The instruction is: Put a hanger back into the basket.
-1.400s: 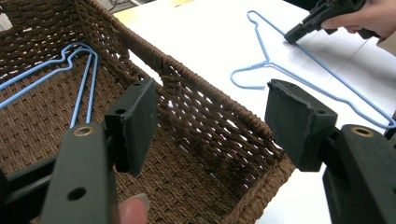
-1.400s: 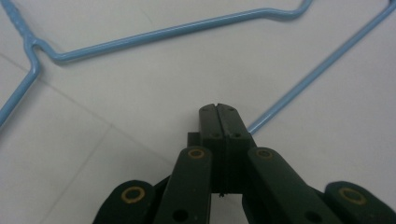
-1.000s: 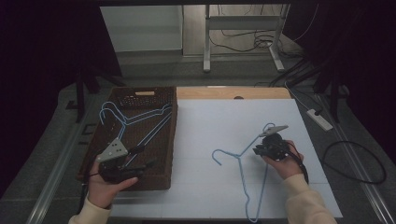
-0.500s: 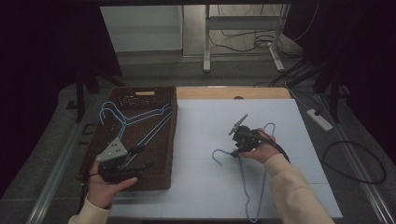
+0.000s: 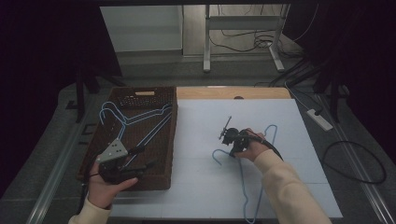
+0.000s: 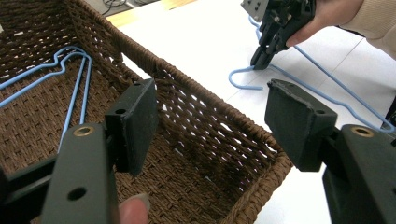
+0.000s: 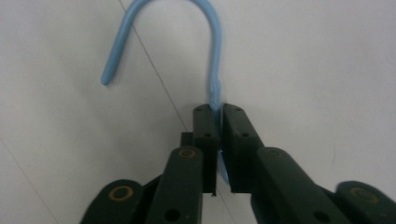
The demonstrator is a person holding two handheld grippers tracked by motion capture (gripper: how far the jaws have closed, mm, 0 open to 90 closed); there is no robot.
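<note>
A blue wire hanger lies on the white table, its hook pointing left. My right gripper is shut on the hanger's neck just below the hook, and in the right gripper view its jaws pinch the wire. From the left gripper view the same gripper and hanger show beyond the basket. My left gripper hovers open over the near right corner of the brown wicker basket, with nothing between its pads. Blue hangers lie inside the basket.
A wooden strip runs along the table's far edge. A power strip and cables lie on the floor to the right. A metal stand rises behind the table. The basket's woven wall stands between my two grippers.
My right gripper has moved left across the table, pulling the hanger's neck and hook with it. The left gripper has stayed over the basket, still open.
</note>
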